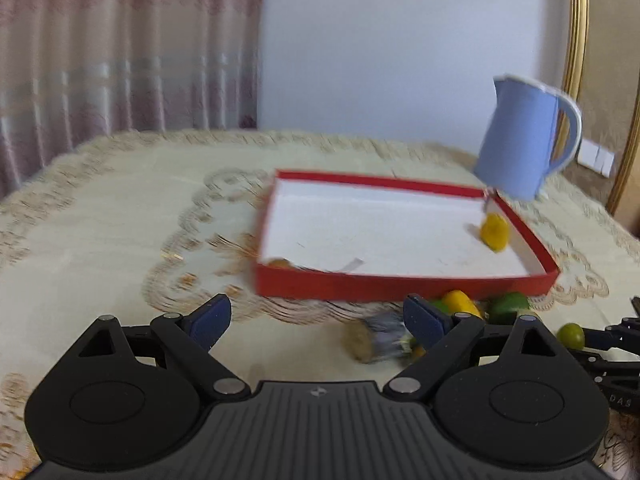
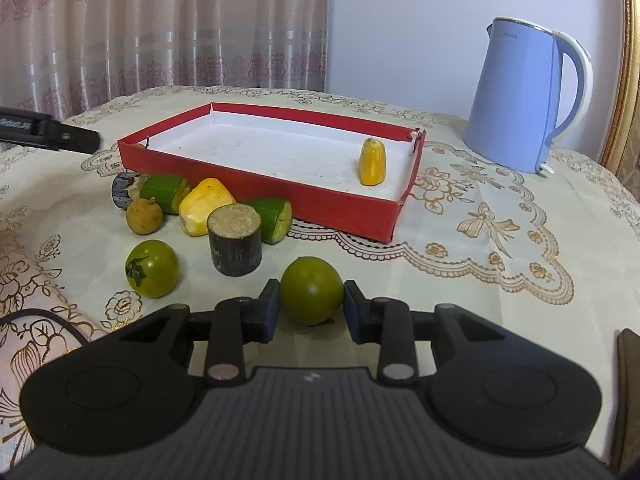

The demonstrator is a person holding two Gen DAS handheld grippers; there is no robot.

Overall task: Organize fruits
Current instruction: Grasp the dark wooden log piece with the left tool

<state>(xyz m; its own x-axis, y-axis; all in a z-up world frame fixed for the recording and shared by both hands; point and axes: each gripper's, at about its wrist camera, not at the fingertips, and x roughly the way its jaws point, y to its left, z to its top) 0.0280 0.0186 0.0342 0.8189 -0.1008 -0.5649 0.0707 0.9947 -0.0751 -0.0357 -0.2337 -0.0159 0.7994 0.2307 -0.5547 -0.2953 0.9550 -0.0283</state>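
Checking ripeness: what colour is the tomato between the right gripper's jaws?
Green all over, no red. The tomato shows best in the right wrist view.

Both wrist cams low, near, facing shared red tray [image 1: 400,284]

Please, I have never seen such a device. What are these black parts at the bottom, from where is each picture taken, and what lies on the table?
A person holds one pair of black tongs in each hand; each carries a camera looking forward along its fingers. In the left view, the left tongs stand open and empty. In the right view, the right tongs grip a round green tomato-like fruit. On the cream embroidered tablecloth stands a shallow red cardboard box with one yellow fruit piece inside. Before it lie more green, yellow and brown pieces. The pale blue electric kettle stands behind.
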